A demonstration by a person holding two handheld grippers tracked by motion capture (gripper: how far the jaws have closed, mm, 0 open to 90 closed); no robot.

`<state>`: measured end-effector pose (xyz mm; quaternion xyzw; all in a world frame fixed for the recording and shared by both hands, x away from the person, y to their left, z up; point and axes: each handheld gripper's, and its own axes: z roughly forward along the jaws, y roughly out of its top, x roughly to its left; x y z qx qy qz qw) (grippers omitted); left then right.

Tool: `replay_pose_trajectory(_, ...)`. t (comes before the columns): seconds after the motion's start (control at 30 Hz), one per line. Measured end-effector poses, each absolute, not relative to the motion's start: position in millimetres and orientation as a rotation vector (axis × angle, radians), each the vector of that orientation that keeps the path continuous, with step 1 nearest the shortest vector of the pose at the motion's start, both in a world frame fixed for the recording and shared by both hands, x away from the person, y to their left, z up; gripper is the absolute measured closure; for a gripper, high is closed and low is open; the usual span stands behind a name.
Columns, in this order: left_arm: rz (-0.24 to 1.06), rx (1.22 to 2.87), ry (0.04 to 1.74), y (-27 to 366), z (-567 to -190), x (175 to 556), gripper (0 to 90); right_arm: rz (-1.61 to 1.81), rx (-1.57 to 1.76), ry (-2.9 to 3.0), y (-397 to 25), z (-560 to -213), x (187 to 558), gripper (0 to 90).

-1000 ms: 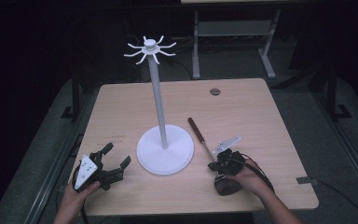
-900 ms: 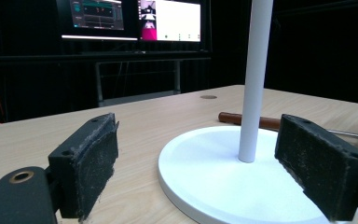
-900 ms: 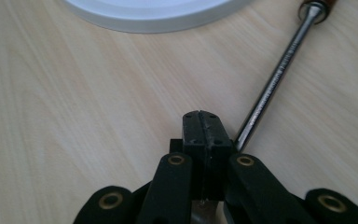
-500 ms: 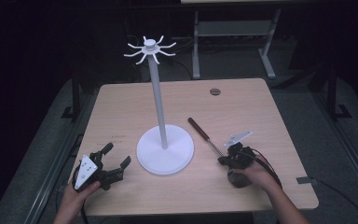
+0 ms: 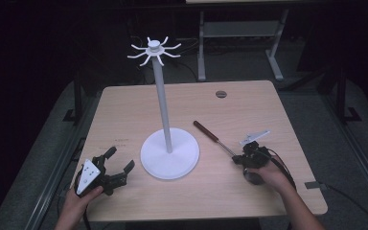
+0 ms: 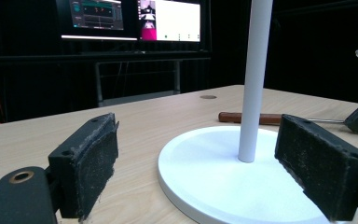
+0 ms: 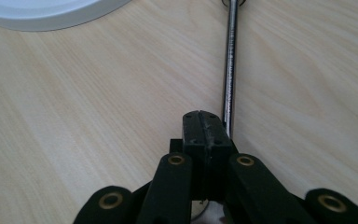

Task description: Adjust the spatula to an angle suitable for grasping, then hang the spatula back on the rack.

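A white stand with a round base [image 5: 170,153], a tall pole [image 5: 162,96] and a ring of hooks [image 5: 154,48] rises mid-table. To its right lies a utensil with a brown wooden handle [image 5: 206,131] and a thin metal shaft [image 7: 230,70]. My right gripper [image 5: 237,158] rests on the table at the shaft's near end. Its jaws are pressed together [image 7: 203,119], and the shaft runs just beside them, not between them. My left gripper [image 5: 120,159] sits at the front left with its pads [image 6: 91,163] wide apart, facing the stand base [image 6: 223,172].
A small round grommet [image 5: 221,94] is set in the table near the far edge. A metal frame [image 5: 239,33] stands on the floor behind the table. Monitors [image 6: 130,18] glow beyond the far side. A cable [image 5: 287,167] trails from the right gripper.
My right gripper has slid to the right along the shaft's near end. The utensil's handle and the left gripper have stayed where they were.
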<state>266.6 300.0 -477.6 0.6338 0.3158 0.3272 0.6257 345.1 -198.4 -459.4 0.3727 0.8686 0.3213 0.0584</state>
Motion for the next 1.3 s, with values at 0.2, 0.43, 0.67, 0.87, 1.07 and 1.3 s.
replay_pose_trajectory(0.2, 0.75, 1.455, 0.724, 300, -478, 267, 12.6, 0.97, 1.15, 2.612, -205, -460, 348, 89.6)
replay_pose_trajectory(0.43, 0.748, 1.453, 0.729, 300, -478, 267, 12.6, 1.049, 1.163, 2.601, -206, -453, 348, 85.5)
replay_pose_trajectory(0.67, 0.745, 1.45, 0.734, 300, -478, 267, 12.6, 1.098, 1.183, 2.56, -207, -443, 351, 69.1)
replay_pose_trajectory(0.87, 0.746, 1.45, 0.734, 300, -478, 267, 12.6, 1.106, 1.185, 2.544, -202, -436, 359, 60.8)
replay_pose_trajectory(1.07, 0.75, 1.453, 0.725, 300, -478, 267, 12.6, 1.065, 1.175, 2.579, -189, -431, 374, 58.0)
replay_pose_trajectory(1.3, 0.742, 1.449, 0.731, 300, -478, 267, 12.6, 1.001, 1.177, 2.614, -176, -421, 392, 56.2)
